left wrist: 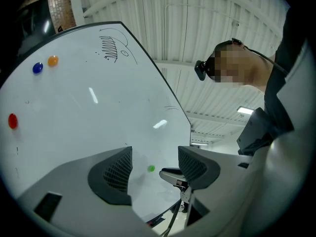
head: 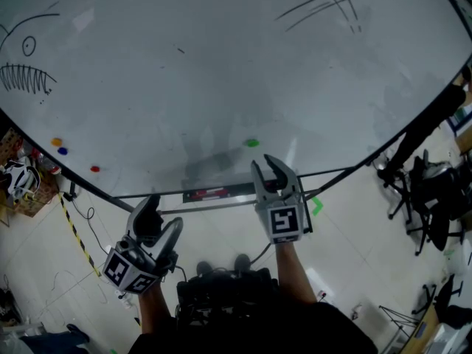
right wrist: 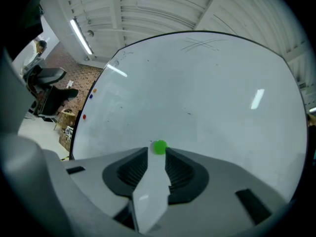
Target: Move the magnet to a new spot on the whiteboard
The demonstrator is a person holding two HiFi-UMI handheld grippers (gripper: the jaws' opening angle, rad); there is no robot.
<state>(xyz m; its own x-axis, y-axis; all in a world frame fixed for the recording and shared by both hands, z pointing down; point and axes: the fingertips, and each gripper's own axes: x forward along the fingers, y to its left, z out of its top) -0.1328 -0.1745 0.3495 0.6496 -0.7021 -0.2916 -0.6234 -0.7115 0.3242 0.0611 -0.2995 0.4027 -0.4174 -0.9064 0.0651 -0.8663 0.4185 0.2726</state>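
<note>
The small round green magnet (right wrist: 159, 146) sits on the large white whiteboard (head: 221, 65), just ahead of the right tool (head: 265, 169), whose jaws are parted and empty. If they close off-centre, the magnet may skid across the slick board or drop. The left tool (left wrist: 155, 164) hangs open, holding nothing.

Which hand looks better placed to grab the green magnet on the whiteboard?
The right. The right gripper has its open jaws lined up just short of the green magnet; the left gripper hangs lower, off the whiteboard.
</note>
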